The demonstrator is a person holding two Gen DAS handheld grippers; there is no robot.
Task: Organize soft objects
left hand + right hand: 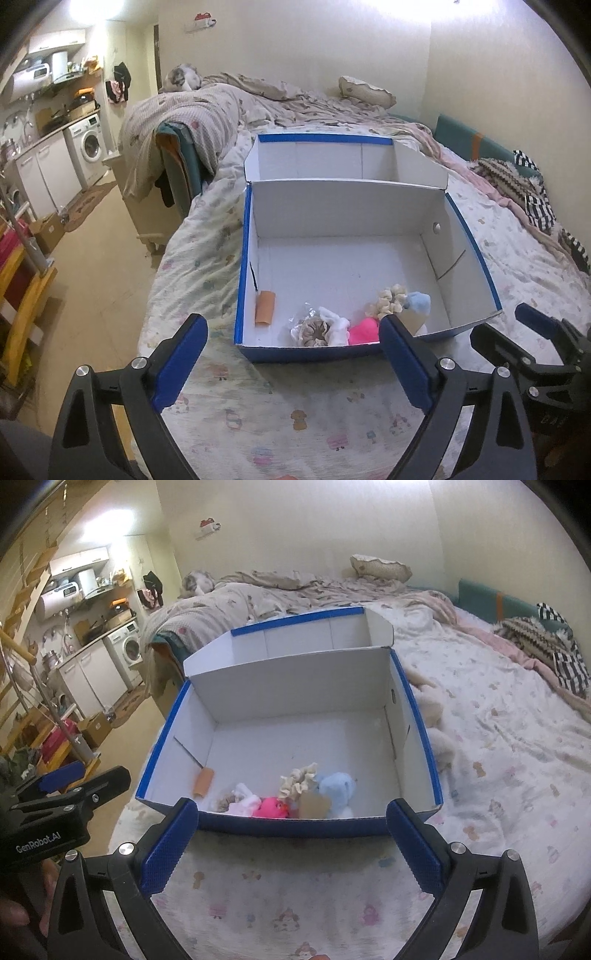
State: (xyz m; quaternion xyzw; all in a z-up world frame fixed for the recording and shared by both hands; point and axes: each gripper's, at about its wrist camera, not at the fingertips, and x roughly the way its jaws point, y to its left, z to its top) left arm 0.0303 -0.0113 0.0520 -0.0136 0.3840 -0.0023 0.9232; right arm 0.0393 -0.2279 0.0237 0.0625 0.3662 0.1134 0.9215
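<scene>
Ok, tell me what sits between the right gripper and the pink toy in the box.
The box's near wall stands between the right gripper and the pink toy, which lies just behind it on the box floor. The box is open on top, so nothing visible blocks a reach from above. A cardboard tag and white toy crowd its sides.

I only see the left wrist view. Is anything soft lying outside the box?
Observer: Yes. A beige plush lies on the bed against the box's right wall, outside it.
Operator: Is the right gripper free?
Observer: Yes. The right gripper is open and empty, just short of the box's near wall.
Operator: What is the pink thing?
Observer: The pink toy shows a small red mark, maybe a beak.
</scene>
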